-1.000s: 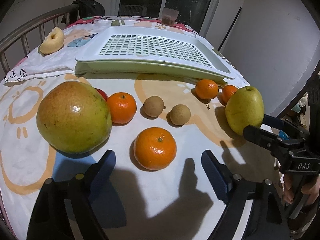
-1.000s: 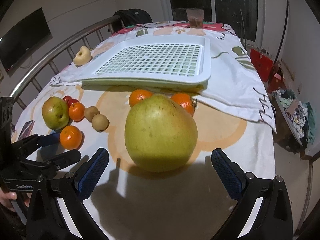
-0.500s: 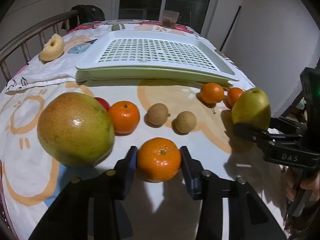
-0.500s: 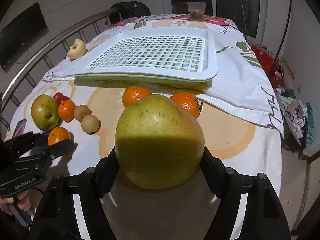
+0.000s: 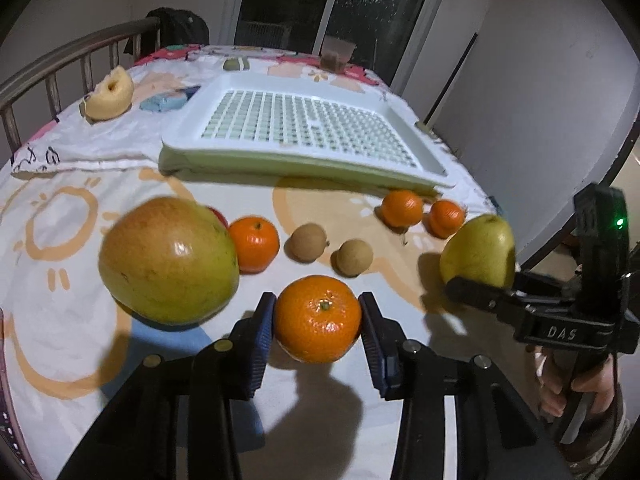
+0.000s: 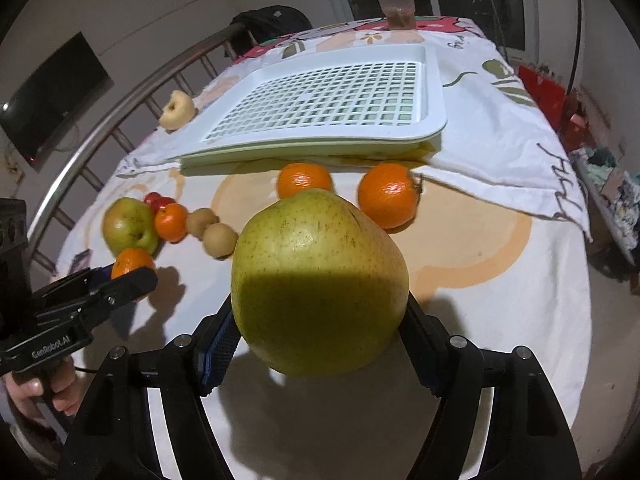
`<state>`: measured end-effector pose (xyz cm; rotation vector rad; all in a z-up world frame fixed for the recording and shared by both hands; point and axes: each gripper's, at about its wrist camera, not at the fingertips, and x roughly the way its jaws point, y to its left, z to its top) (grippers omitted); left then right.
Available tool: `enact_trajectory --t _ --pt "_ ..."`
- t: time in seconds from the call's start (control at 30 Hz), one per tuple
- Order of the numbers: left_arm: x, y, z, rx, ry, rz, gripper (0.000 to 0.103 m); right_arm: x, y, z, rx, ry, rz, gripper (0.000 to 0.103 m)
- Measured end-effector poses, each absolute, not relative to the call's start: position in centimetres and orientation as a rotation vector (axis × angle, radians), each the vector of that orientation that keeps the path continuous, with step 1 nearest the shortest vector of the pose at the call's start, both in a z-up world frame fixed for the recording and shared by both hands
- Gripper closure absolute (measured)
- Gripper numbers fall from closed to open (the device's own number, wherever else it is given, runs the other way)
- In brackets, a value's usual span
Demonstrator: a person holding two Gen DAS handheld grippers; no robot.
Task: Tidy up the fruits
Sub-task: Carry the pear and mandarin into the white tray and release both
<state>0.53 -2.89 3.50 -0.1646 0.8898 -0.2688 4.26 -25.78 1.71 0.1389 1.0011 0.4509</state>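
Note:
My left gripper (image 5: 318,320) is shut on a mandarin (image 5: 318,318), lifted slightly above the cloth. My right gripper (image 6: 320,332) is shut on a large green pear (image 6: 320,280), raised off the table; the pear also shows in the left wrist view (image 5: 478,252). On the cloth lie a big green-red mango (image 5: 168,266), a mandarin (image 5: 254,244), two brown longan-like fruits (image 5: 308,242) (image 5: 354,258) and two more mandarins (image 5: 402,208) (image 5: 446,218). A white slotted tray (image 5: 304,160) stands behind them.
A small red fruit (image 6: 154,200) sits behind the mango. A cored apple piece (image 5: 110,94) lies at the far left. A cup (image 6: 396,8) stands at the table's far end. A metal rail (image 6: 120,108) runs along the left edge.
Both grippers closed from open: the left onto the near mandarin, the right onto the pear. Both fruits have since been lifted a little.

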Motion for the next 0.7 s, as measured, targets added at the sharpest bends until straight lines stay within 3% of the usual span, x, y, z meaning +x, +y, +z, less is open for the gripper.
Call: enact_trajectory --t 0.37,0.7 --pt "2.5 -2.6 8.5 -0.163 0.779 -0.288 0.059 4.8 -25.7 6.1 0.163 0.898 0.494 0.030" --pt "10.9 -4.5 9.8 -0.198 0.779 -0.268 0.059 10.3 -26.1 9.3 0.201 0.814 0.422 0.030"
